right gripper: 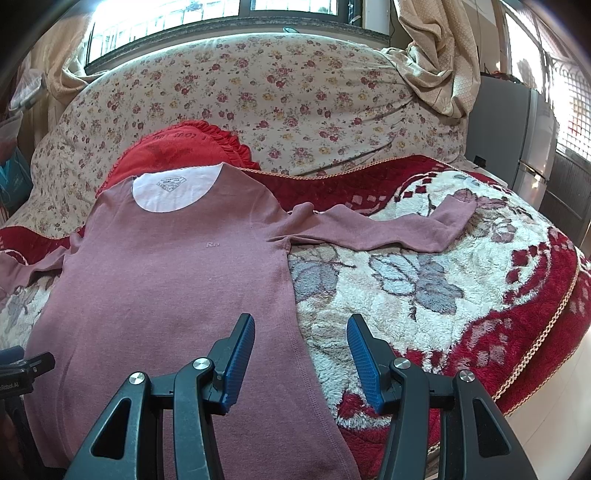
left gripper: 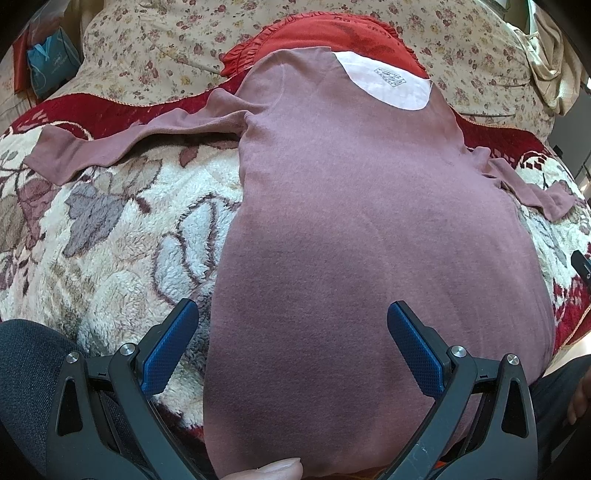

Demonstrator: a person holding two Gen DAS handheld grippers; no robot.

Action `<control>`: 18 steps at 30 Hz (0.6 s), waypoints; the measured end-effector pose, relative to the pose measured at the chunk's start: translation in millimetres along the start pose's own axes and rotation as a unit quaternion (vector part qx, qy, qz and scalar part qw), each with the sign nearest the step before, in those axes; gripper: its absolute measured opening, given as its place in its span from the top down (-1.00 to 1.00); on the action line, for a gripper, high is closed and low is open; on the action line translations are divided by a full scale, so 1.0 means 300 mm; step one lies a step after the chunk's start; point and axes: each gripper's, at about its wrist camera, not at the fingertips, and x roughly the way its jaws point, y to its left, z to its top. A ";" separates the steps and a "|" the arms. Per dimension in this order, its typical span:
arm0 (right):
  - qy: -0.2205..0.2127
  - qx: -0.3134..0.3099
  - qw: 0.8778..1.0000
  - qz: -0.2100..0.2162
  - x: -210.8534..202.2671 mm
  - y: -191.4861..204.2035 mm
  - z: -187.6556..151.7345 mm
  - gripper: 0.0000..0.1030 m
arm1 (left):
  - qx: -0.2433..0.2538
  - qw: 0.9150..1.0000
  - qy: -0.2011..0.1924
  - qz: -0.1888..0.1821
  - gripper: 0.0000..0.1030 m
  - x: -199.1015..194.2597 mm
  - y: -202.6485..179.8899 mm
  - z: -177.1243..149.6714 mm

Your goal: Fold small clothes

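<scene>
A mauve long-sleeved shirt (left gripper: pixel 351 221) lies flat, front up, on the fleecy flowered blanket (left gripper: pixel 110 229) that covers the bed, and everything else sits around it. Its neck opening, showing a white inner patch with a printed label (left gripper: pixel 391 79), rests on a red frilled cushion (left gripper: pixel 325 31) at the far end of the shirt; beyond the cushion rises a bolster in small-rose print (right gripper: pixel 277 96), with a window behind that. Both sleeves are spread outward from the shirt's shoulders: one sleeve (right gripper: pixel 376 227) stretches long across the blanket, the other (left gripper: pixel 103 144) runs off to the opposite side. The left claw (left gripper: pixel 293 339) hangs over the shirt's near hem, its blue pads (left gripper: pixel 415 350) wide apart, one over the cloth and one over the blanket just beside the shirt's edge, gripping nothing. The right claw (right gripper: pixel 301 363) hovers at the shirt's other side seam, jaws likewise apart and empty, one pad over the shirt, the other over the blanket. A fingertip (left gripper: pixel 269 470) shows at the shirt's nearest edge, below the left claw.
</scene>
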 end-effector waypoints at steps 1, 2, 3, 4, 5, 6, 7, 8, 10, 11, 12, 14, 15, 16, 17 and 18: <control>0.000 0.000 1.000 0.000 0.001 0.000 0.000 0.03 | 0.000 1.000 0.000 0.000 -0.99 0.000 -0.001 0.001; 0.000 0.000 1.000 0.000 0.000 -0.002 -0.001 0.03 | 0.000 1.000 0.000 0.001 -0.99 0.000 0.000 0.001; 0.000 0.000 1.000 0.000 0.000 -0.002 -0.001 0.03 | 0.000 1.000 0.000 0.000 -0.99 0.000 0.000 0.001; 0.000 0.000 1.000 0.000 0.000 -0.002 -0.001 0.03 | -0.001 1.000 0.000 0.000 -0.99 0.000 0.000 0.001; 0.000 0.000 1.000 0.000 -0.001 -0.002 -0.001 0.03 | -0.001 1.000 0.000 0.000 -0.99 0.001 -0.001 0.002; -0.001 0.001 1.000 0.000 -0.001 -0.002 -0.001 0.03 | -0.001 1.000 0.000 0.001 -0.99 0.001 0.000 0.002; -0.001 0.001 1.000 0.000 0.000 -0.001 0.000 0.03 | -0.001 1.000 0.000 0.001 -0.99 0.001 -0.001 0.002; -0.001 0.001 1.000 0.000 -0.001 -0.001 0.000 0.03 | -0.002 1.000 0.001 0.001 -0.99 0.001 -0.001 0.002; 0.001 -0.005 1.000 0.001 0.000 0.004 0.004 0.03 | -0.004 1.000 0.002 0.003 -0.99 0.001 0.002 0.005; 0.001 -0.005 1.000 0.001 0.000 0.004 0.004 0.03 | -0.006 1.000 0.001 0.005 -0.99 0.000 0.005 0.011; 0.002 -0.008 1.000 0.003 0.001 0.008 0.010 0.03 | -0.007 1.000 0.000 0.007 -0.99 -0.003 0.009 0.018; 0.003 -0.012 1.000 0.014 0.001 0.017 0.030 0.03 | -0.011 1.000 -0.012 0.018 -0.99 -0.020 0.032 0.054; 0.003 -0.015 1.000 0.018 0.003 0.021 0.042 0.03 | -0.011 0.999 -0.021 0.026 -0.99 -0.035 0.049 0.082; 0.003 -0.019 1.000 0.020 0.005 0.025 0.056 0.03 | -0.013 0.999 -0.025 0.032 -0.99 -0.045 0.066 0.103; -0.002 -0.026 0.999 0.022 0.007 0.032 0.084 0.03 | -0.021 0.999 -0.026 0.038 -0.99 -0.059 0.099 0.132; -0.007 -0.032 0.999 0.023 0.008 0.037 0.105 0.03 | -0.032 0.998 -0.027 0.039 -0.99 -0.071 0.133 0.156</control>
